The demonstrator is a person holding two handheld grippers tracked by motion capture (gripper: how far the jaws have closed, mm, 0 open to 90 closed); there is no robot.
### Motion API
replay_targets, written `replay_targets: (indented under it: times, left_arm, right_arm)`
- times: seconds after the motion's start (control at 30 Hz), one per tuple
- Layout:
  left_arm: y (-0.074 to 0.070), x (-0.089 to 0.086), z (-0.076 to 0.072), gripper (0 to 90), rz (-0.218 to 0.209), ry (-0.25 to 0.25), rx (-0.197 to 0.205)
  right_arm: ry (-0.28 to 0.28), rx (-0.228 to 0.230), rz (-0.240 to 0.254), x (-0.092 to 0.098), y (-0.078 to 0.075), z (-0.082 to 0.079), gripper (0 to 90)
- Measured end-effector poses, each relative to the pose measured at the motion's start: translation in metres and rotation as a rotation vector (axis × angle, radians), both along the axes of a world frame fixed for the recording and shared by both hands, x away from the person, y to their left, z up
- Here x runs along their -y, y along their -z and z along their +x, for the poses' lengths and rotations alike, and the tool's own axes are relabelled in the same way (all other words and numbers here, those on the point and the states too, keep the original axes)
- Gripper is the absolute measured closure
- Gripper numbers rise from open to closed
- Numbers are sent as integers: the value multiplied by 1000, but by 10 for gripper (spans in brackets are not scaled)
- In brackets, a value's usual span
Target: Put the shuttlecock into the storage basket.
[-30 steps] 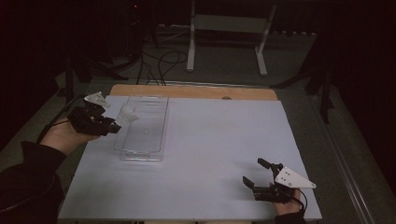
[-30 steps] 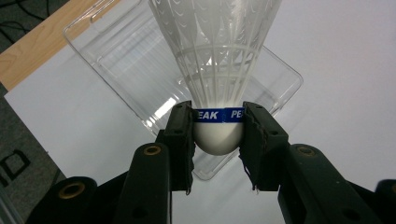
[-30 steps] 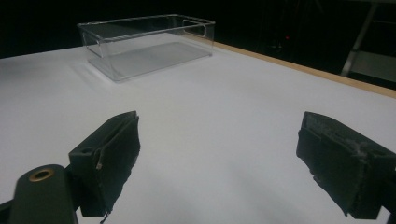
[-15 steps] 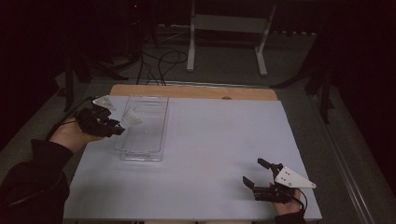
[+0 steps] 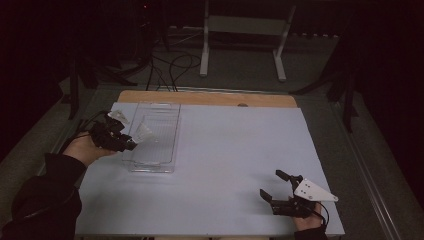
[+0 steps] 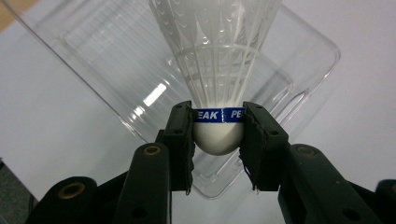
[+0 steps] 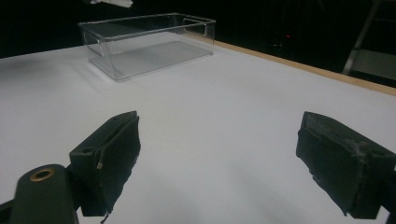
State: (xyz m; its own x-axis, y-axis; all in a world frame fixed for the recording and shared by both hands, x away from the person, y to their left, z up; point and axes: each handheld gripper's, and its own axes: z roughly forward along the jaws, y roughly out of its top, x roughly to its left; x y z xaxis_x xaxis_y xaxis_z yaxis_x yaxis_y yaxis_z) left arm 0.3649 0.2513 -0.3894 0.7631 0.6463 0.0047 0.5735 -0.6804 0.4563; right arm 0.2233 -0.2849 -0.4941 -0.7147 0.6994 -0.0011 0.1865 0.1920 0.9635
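While a dark room surrounds the white table (image 5: 220, 165), left tool (image 6: 218, 135) clamps a shuttlecock (image 6: 217, 70); right tool (image 7: 219, 163) gapes.

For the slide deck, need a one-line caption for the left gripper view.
Left gripper shut on a shuttlecock by its cork, held over a clear bin.

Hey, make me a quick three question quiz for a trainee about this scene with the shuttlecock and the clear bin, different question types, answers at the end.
1. True or false: the left gripper is clamped on the shuttlecock by its rounded cork end.
2. Multiple choice: the right gripper is A) open and empty, B) holding the bin, C) shut on a shuttlecock.
3. Fill in: the shuttlecock is held above the clear plastic ____.

Key: 1 true; 2 A; 3 bin.
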Motion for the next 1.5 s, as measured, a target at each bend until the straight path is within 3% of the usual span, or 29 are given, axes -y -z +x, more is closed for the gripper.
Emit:
replay_targets:
  times: [0.53, 1.1, 1.5]
  left_arm:
    - [25, 1, 7, 656, 40, -16, -41]
    - [36, 1, 11, 655, 101, -13, -74]
    - [44, 5, 15, 654, 110, -11, -116]
  right_arm:
    - [0, 3, -4, 0, 0, 0, 133]
    - [1, 2, -6, 0, -1, 0, 134]
    - [4, 2, -6, 1, -1, 0, 135]
